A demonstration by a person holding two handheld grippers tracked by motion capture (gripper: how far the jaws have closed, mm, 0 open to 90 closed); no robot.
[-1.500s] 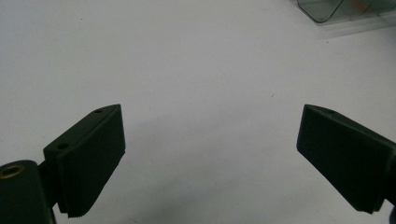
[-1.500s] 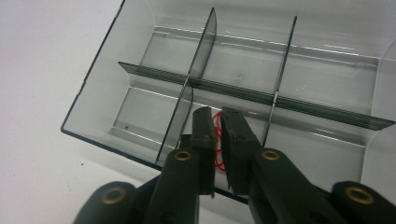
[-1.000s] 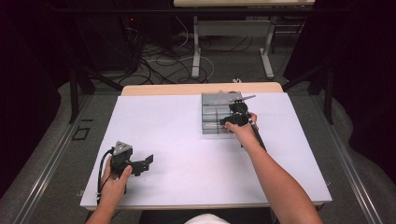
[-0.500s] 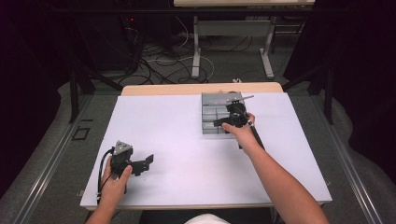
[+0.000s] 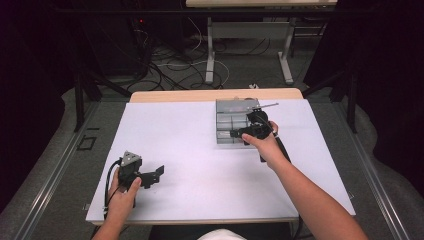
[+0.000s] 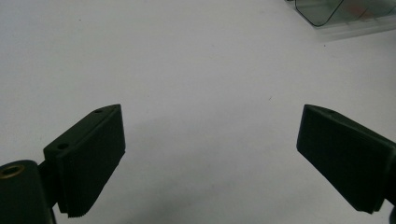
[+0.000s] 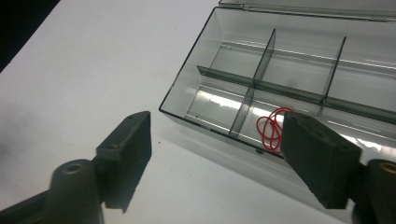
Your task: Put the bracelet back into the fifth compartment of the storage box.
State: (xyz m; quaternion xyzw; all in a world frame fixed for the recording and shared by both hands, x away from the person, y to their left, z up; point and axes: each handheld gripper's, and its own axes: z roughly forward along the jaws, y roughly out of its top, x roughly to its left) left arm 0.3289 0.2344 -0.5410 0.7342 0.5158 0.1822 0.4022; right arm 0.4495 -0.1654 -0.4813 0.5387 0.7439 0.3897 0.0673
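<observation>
Red thread loop (image 7: 272, 129) lies in a near compartment of the clear box (image 7: 299, 70); light and limp, best pinched at its bunched middle. Right gripper (image 7: 217, 161) jaws are held wide, empty.

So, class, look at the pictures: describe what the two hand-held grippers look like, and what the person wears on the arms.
Both are black tools. The left gripper carries a grey three-cornered plate on top and trails a black cable past the hand. The right gripper is black too. In the gripper views each has two flat, blocky black jaws with finely ribbed inner faces and small screw holes, with a brass-coloured fitting at the base. The forearms are bare, with no sleeves.
</observation>
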